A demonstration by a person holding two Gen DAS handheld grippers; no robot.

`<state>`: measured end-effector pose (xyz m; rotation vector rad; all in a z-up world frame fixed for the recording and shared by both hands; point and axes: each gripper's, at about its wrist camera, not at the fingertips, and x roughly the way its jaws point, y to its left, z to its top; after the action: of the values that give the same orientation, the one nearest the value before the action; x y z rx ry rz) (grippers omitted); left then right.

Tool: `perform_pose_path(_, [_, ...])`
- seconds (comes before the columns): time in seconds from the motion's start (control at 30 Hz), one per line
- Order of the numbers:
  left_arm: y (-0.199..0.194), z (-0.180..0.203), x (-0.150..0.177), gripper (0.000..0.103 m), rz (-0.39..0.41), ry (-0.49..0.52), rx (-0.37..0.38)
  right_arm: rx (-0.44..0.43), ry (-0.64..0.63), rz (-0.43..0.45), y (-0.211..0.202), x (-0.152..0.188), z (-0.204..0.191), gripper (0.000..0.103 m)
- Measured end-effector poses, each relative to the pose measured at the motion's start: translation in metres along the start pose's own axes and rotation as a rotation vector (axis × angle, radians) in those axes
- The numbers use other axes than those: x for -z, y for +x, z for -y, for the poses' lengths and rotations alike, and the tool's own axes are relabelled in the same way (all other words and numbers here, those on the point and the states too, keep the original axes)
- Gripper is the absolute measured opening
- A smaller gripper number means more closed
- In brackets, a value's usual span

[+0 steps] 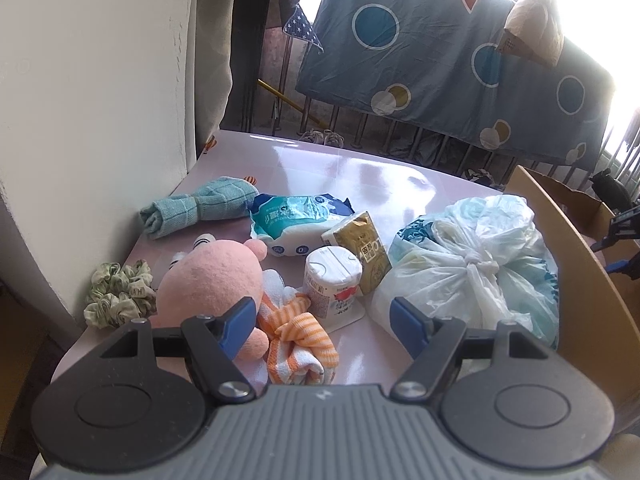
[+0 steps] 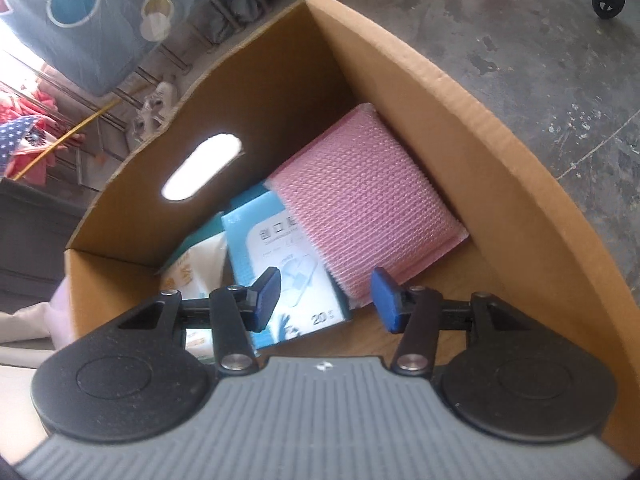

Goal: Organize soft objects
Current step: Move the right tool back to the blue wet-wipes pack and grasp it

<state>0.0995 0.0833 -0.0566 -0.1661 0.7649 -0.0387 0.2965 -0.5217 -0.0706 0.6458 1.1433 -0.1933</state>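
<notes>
Soft goods, unsorted lot, lay on a glossy pale pink table (image 1: pixel 360 168) set against a white wall: one pink plush toy (image 1: pixel 212 276) at the near left; one orange-and-white striped cloth (image 1: pixel 298 336), knotted, touching the plush on its right; one green patterned scrunchie (image 1: pixel 118 294) at the table's left edge beside the plush; one teal checked towel (image 1: pixel 200 206), rolled at one end, further back by the wall; one blue-and-white soft pack (image 1: pixel 298 220) of wipes or tissues to the towel's right; one knotted white plastic bag (image 1: pixel 476 264) on the right, against the cardboard box (image 2: pixel 460 120). Among them stood a white cup with a sealed lid (image 1: pixel 334 280) and a small gold carton (image 1: pixel 362 250), touching one another. The left gripper (image 1: pixel 322 320) hovered above the near table edge, jaws spread wide, nothing between them; the striped cloth lay below the gap. Already in the box, which stood open-topped with a hand slot in one wall: one pink knitted-texture pad (image 2: pixel 368 200) leaning on the right wall, one light blue flat packet (image 2: pixel 288 276) partly under it, and a white-and-yellow pack (image 2: pixel 196 272) to the left. The right gripper (image 2: pixel 326 300) hung over the box interior, jaws parted and empty, pads clear of the contents. Beyond the table hung a blue bedsheet (image 1: pixel 440 60) with circle prints over a railing.
</notes>
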Motion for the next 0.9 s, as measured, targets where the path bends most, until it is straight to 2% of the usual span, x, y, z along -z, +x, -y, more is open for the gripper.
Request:
perform_pose_path(0.13, [0.001, 0.0, 0.0, 0.075, -0.006, -0.006, 0.003, 0.005, -0.035, 0.031, 0.001, 0.0, -0.012, 0.049])
perform_pose_path(0.4, [-0.009, -0.001, 0.003, 0.075, 0.003, 0.008, -0.008, 0.03, 0.033, 0.023, 0.027, -0.013, -0.013, 0.049])
perform_pose_path(0.5, [-0.012, -0.004, 0.004, 0.076, 0.004, 0.009, -0.018, -0.011, 0.037, 0.038, 0.021, -0.015, -0.016, 0.049])
perform_pose_path(0.67, [-0.015, -0.007, 0.004, 0.076, 0.004, 0.007, -0.038, -0.044, -0.008, 0.122, 0.018, -0.028, -0.031, 0.049])
perform_pose_path(0.77, [-0.016, -0.007, 0.004, 0.076, 0.005, 0.009, -0.049, 0.026, -0.041, 0.116, 0.035, -0.034, -0.033, 0.049])
perform_pose_path(0.9, [-0.018, -0.007, 0.003, 0.078, 0.012, 0.016, -0.059, 0.065, -0.067, 0.114, 0.043, -0.035, -0.039, 0.049])
